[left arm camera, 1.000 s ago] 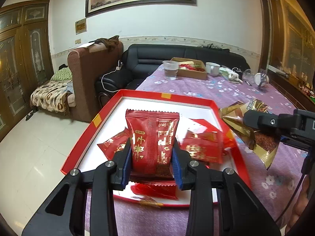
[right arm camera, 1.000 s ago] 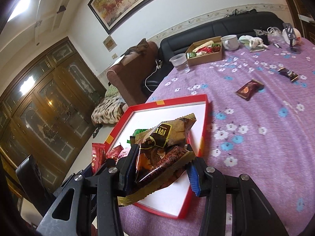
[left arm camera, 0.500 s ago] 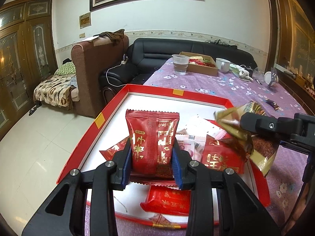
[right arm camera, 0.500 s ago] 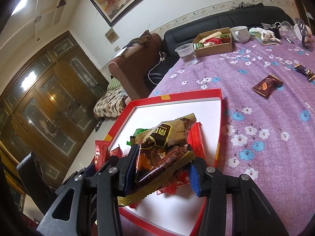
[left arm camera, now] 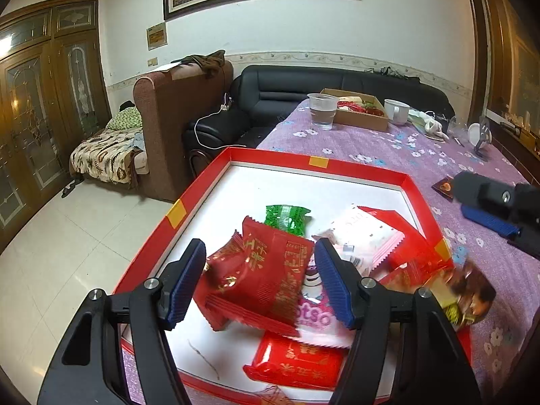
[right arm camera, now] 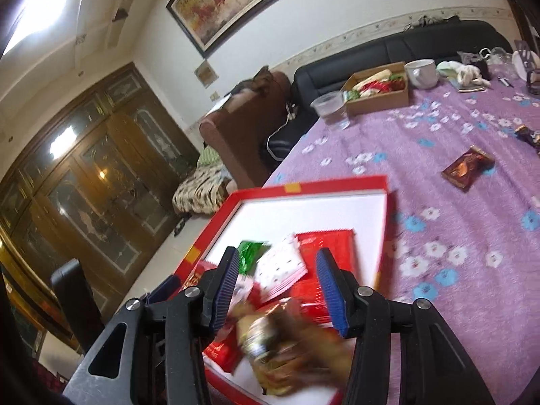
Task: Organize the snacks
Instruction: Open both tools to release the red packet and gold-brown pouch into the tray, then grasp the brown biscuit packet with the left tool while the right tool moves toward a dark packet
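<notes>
A red-rimmed white tray (left arm camera: 317, 162) (right arm camera: 303, 185) on the purple tablecloth holds several snack packets: red, green (left arm camera: 287, 216) and pink-white (left arm camera: 364, 233). My left gripper (left arm camera: 260, 280) is open over the tray's near end. The red packet (left arm camera: 266, 276) lies tilted between its jaws, free of both pads. My right gripper (right arm camera: 280, 287) is open above the tray's near right corner. The gold-brown packet (right arm camera: 287, 341) is blurred below it, over the tray edge; in the left wrist view it (left arm camera: 469, 297) shows at the tray's right rim.
A brown chocolate packet (right arm camera: 467, 167) and a dark candy (right arm camera: 526, 135) lie loose on the tablecloth. A plastic cup (left arm camera: 322, 109), a cardboard box of snacks (left arm camera: 357, 113) and a white mug (left arm camera: 398, 109) stand at the far end. Sofas lie beyond the table.
Both grippers have opened. The red packet has dropped and tipped over between the left jaws. The gold-brown packet has left the right jaws and is falling at the tray's edge.
</notes>
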